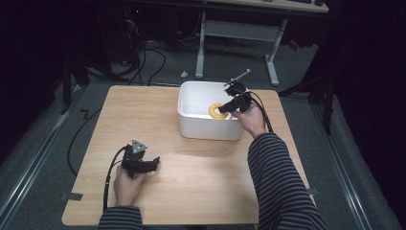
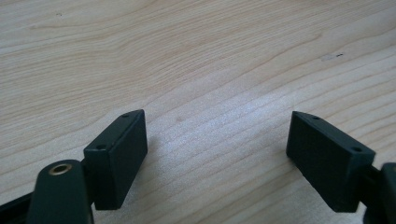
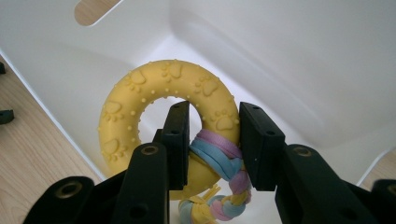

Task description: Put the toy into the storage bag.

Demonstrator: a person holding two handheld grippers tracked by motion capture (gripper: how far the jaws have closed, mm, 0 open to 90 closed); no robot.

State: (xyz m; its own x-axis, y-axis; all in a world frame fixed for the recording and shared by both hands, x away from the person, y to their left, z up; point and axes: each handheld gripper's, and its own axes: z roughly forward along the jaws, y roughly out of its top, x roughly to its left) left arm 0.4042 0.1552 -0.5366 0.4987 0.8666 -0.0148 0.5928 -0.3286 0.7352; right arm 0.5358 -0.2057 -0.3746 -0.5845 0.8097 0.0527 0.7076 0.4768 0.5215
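Observation:
A yellow rubber ring toy with paw prints and a pastel braided rope tied round it hangs inside the white bin. My right gripper is shut on the ring where the rope wraps it, one jaw through the hole. From above, the ring sits just over the bin's right half, with the right gripper reaching in from the right rim. My left gripper rests low over the table near its front left, open, with bare wood between its jaws.
The wooden table carries the bin at its far middle. A slot handle cuts through the bin's wall. Beyond the table stand a desk frame and cables on the grey floor.

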